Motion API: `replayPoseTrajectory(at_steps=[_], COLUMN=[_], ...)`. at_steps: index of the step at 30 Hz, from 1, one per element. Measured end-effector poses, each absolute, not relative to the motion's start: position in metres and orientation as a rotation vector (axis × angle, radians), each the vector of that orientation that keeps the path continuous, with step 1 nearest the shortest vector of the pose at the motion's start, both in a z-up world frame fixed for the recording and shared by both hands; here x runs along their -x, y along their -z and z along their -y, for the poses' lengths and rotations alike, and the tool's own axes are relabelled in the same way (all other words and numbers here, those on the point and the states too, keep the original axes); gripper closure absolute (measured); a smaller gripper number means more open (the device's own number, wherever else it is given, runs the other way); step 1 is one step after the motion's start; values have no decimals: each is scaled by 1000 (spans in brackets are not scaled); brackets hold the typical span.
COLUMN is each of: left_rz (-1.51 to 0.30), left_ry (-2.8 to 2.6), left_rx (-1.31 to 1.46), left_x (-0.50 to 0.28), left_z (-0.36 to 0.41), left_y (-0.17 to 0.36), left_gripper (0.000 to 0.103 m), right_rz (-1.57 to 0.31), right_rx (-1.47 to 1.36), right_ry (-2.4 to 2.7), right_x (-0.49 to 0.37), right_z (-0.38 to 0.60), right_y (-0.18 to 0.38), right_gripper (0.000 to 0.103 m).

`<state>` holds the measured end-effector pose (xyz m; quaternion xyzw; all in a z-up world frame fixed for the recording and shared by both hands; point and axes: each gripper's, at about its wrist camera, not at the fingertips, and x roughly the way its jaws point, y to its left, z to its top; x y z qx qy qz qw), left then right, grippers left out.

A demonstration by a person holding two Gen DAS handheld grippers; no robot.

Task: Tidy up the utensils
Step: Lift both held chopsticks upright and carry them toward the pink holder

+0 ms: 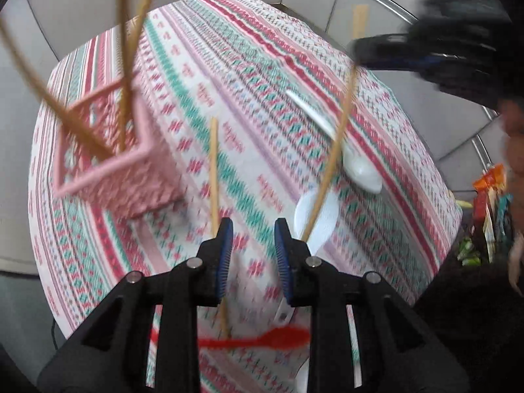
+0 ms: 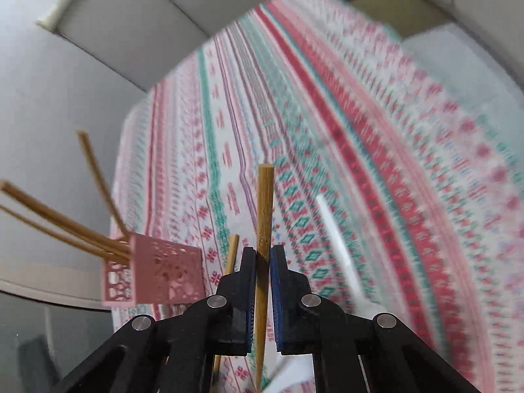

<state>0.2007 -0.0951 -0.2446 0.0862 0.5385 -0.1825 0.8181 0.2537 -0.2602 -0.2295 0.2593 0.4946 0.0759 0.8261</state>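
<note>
The right gripper (image 2: 262, 255) is clamped on a bamboo chopstick (image 2: 264, 203). The chopstick stands between the two blue pads and its thick end points forward, away from the camera, above the patterned tablecloth (image 2: 376, 137) of the bench. In the left wrist view this same gripper (image 1: 357, 50) shows at the upper right, dark and blurred, and the chopstick (image 1: 337, 137) hangs down from it across the white spoons.

The left gripper (image 1: 253, 229) has its fingers apart and holds nothing. It hovers above the cloth (image 1: 229, 65). A second loose chopstick (image 1: 214, 170) lies on the cloth just beside the left finger. In the right wrist view its end (image 2: 233, 252) shows just left of the gripper.

A pink plastic basket (image 1: 108, 160) with lattice walls stands on the bench at the left. Several chopsticks (image 1: 126, 65) stand in it and lean outward over its rim. The right wrist view shows the same basket (image 2: 163, 268) at the lower left with its chopsticks (image 2: 65, 222) pointing to the left.

On the cloth to the right of the left gripper lie a white plastic spoon (image 1: 357, 167) with a long handle and another white spoon (image 1: 322, 216) nearer to the gripper. A red plastic utensil (image 1: 262, 339) lies under the gripper, close to the camera; it is blurred and I cannot tell if it is a fork or a spoon.
</note>
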Motion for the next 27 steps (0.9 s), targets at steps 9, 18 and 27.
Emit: replayPoseTrajectory(at_steps=[9, 18, 27], left_rz=[-1189, -1283, -1276], left_ry=[236, 162, 127], left_rx=[-273, -266, -279], left_x=[-264, -308, -310], left_z=[125, 124, 127], left_y=[268, 286, 295], left_gripper=[76, 76, 76], right_rz=[-977, -976, -976], right_rx=[-582, -602, -610], right_ry=[-142, -170, -200], right_x=[-232, -231, -226], right_z=[313, 323, 322], right_y=[206, 204, 202], right_gripper=[96, 96, 96])
